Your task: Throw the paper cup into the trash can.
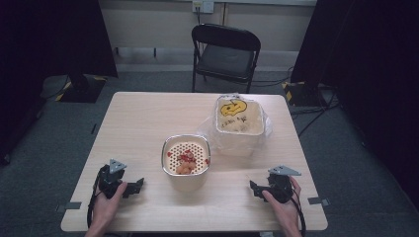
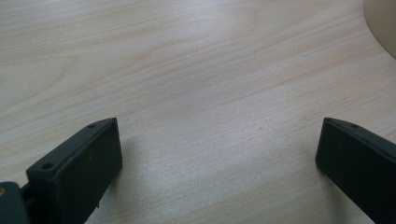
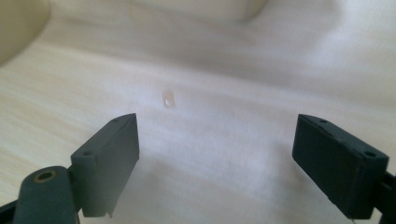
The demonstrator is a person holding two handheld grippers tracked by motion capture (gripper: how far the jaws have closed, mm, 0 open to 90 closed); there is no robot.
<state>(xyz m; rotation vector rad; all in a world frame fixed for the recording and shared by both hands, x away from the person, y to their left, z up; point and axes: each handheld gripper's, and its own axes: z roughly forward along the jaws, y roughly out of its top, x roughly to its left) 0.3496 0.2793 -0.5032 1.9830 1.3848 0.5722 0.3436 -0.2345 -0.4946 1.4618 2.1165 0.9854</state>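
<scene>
Looking across the table (image 1: 143, 113), I had both tools parked near its front edge and nothing in either. Behind centre stood the bin (image 1: 239, 127), lined with a clear bag and showing a yellow scrap inside. Just in front of it, a little to the left, sat the strainer (image 1: 186, 157), a pale perforated bowl with reddish and pale food scraps in the middle. That was the thing nearest my tools, between them and well apart from both.

My left gripper (image 1: 129, 186) lay on the wood with its jaws spread wide, pointing toward the strainer. My right gripper (image 1: 258, 188) did the same from the other side, also gaping.

I judged the step to be the reach for the strainer. To do it well I wanted each tool to meet the rim from its own side, level, so the scraps stayed put.

The high view gave me the strainer's contents; the gripper views did not. The right gripper view showed a small clear droplet (image 3: 168, 98) on the wood ahead of the jaws. The left gripper view caught a sliver of the strainer's wall at its top right corner.
</scene>
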